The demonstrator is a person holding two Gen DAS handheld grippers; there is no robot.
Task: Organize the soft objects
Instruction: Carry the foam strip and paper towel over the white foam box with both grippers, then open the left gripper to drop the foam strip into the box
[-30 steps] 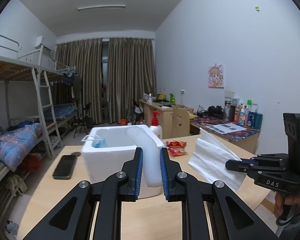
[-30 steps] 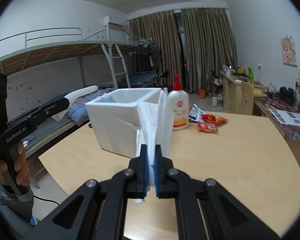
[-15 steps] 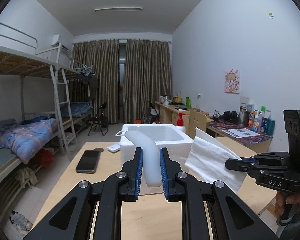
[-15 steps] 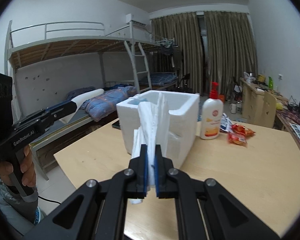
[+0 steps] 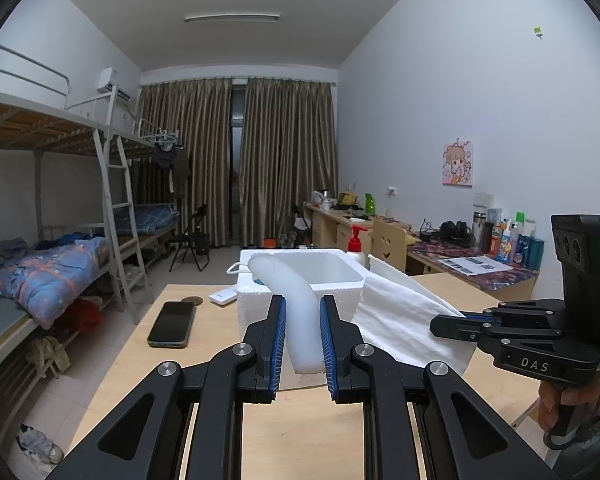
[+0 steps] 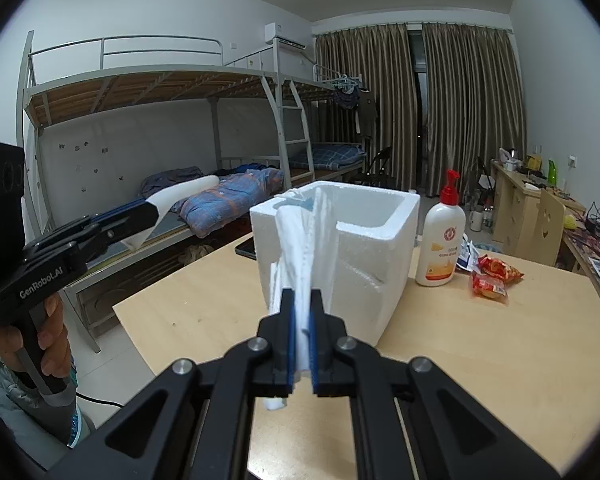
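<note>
While the left tongs (image 5: 302, 344) grip a foam tube (image 5: 296, 304) and the right tongs (image 6: 303, 342) a tissue (image 6: 302, 248), both await dropping into the box (image 6: 374, 236).

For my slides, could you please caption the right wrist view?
Right tool clamps a white cloth before the foam box on the table.
</note>
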